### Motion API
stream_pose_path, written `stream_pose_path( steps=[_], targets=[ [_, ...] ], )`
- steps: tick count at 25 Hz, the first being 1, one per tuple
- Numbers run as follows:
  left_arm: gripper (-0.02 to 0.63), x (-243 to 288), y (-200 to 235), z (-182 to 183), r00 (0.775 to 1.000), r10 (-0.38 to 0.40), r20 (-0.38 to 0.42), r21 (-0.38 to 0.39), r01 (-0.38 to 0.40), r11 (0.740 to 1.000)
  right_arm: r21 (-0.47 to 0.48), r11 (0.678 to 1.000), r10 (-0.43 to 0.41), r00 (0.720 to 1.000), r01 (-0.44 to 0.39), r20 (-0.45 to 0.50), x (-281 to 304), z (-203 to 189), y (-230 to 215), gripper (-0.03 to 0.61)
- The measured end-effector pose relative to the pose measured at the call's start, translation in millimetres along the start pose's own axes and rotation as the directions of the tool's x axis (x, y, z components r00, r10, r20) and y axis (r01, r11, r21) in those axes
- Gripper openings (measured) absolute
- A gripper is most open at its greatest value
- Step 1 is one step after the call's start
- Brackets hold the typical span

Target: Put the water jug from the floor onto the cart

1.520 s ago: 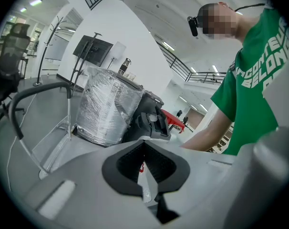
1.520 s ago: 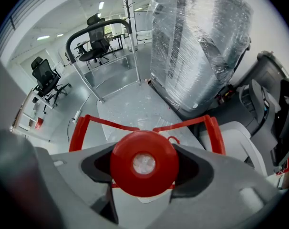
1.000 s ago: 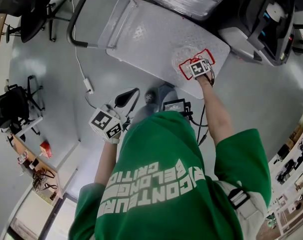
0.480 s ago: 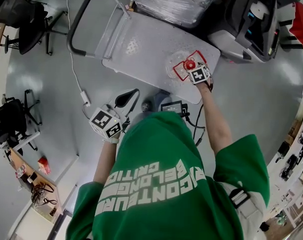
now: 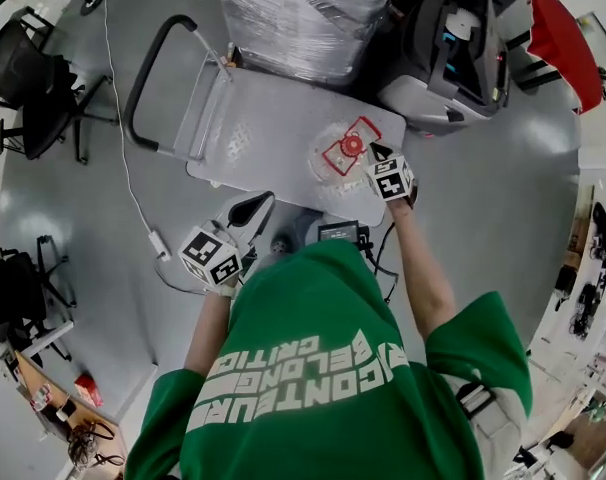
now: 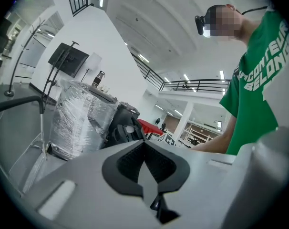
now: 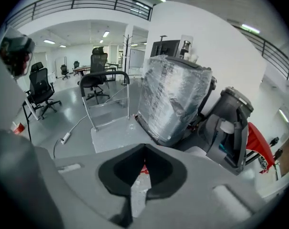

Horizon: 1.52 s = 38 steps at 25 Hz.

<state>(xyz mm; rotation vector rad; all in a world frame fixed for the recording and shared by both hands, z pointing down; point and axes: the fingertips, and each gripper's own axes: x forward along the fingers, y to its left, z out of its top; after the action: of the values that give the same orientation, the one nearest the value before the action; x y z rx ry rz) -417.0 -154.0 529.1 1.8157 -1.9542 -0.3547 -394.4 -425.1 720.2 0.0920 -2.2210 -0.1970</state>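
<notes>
The clear water jug [image 5: 338, 158] with a red handle and cap stands on the right end of the grey cart deck [image 5: 253, 133]. My right gripper [image 5: 375, 152] hovers just right of the jug, above it, jaws shut and empty; its marker cube [image 5: 390, 180] faces up. In the right gripper view the closed jaws [image 7: 144, 148] meet, and a bit of the jug [image 7: 142, 170] shows through the gap below them. My left gripper [image 5: 253, 204] hangs off the cart's near edge, shut and holding nothing; in its own view [image 6: 145, 144] the jaws touch.
The cart's black push handle [image 5: 143, 78] is at the left. A plastic-wrapped load [image 5: 303, 13] and a grey-black machine [image 5: 453, 58] stand behind the cart. A white cable with a power strip [image 5: 158, 243] runs along the floor. Office chairs [image 5: 33, 88] stand at the left.
My right gripper has let go of the jug's red handle, risen off it and drawn back toward me. The jug stays on the cart. The left gripper has barely shifted.
</notes>
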Motion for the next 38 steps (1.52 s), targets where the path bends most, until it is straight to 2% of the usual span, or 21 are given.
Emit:
stream_pose_path(
  steps=[6,13,25,31,38],
  targets=[
    [0.009,-6.0,-14.4,0.4,0.997,-0.078,0.009,0.028,0.078,0.997,0.004,0.999,-0.042,0.992,0.042,0.117,-60.8,28.3,19.9,-0.008],
    [0.009,-19.8,-28.5,-10.4,0.989,-0.145,-0.002,0.049,0.145,0.988,-0.028,0.996,-0.078,0.98,0.084,0.183,-119.0,32.0,52.0,-0.008],
    [0.009,-20.3,-52.7,-27.0,0.971,-0.237,-0.042,0.051,0.239,0.97,-0.017,0.99,-0.133,0.965,0.141,0.228,-199.3,4.8,80.4,-0.008],
    [0.009,-6.2,-72.5,-32.1,0.962,-0.267,-0.057,0.065,0.271,0.96,-0.006,0.986,-0.158,0.951,0.165,0.265,-226.6,-6.4,74.5,-0.008],
    [0.009,28.5,-102.2,-40.0,0.958,-0.276,-0.074,0.073,0.281,0.957,0.002,0.99,-0.137,0.943,0.143,0.302,-247.7,-28.1,52.9,-0.008]
  ],
)
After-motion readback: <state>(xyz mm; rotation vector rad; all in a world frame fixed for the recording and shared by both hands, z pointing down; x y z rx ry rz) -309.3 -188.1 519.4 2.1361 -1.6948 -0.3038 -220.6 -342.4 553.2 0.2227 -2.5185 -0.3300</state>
